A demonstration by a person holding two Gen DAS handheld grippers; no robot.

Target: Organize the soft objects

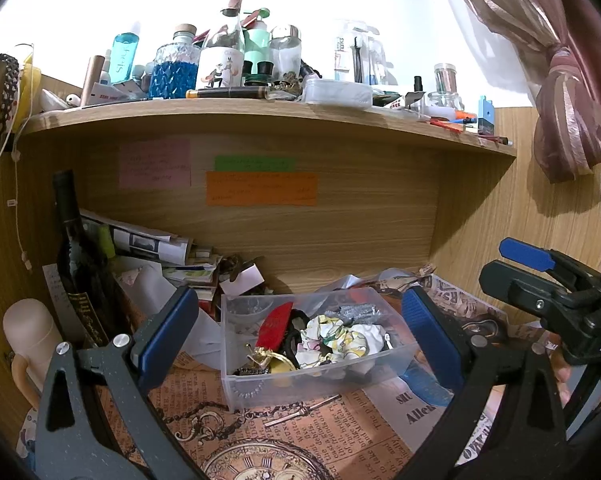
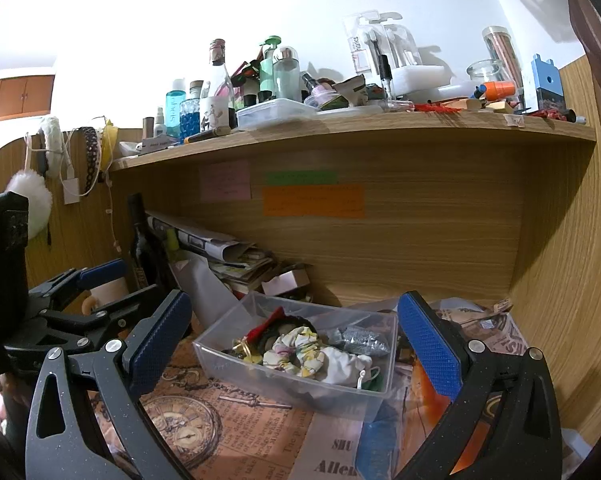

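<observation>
Worktop point(image 2: 236, 432): covered in newspaper-print paper, cluttered at the back.
Clear bin point(image 1: 300, 376): centred before both grippers, already holding a floral scrunchie point(image 1: 334, 334), white cloth point(image 2: 346, 364) and silver tinsel piece point(image 2: 360, 340) among hard trinkets.
Left gripper point(image 1: 300, 330): jaws wide apart, holding nothing.
Right gripper point(image 2: 294, 344): likewise spread and empty.
Advice: whichever stage this is, approach from above, pinch fabric only, and avoid snagging the gold trinket point(image 1: 262, 356).

Each hand-held gripper point(image 1: 300, 332) point(image 2: 294, 344): black speckled frame, blue ribbed pads, silver screws.

Wood-panelled desk nook point(image 1: 340, 224) under a cluttered shelf point(image 1: 260, 114) (white wall point(image 1: 400, 0) above, brightly lit)
</observation>
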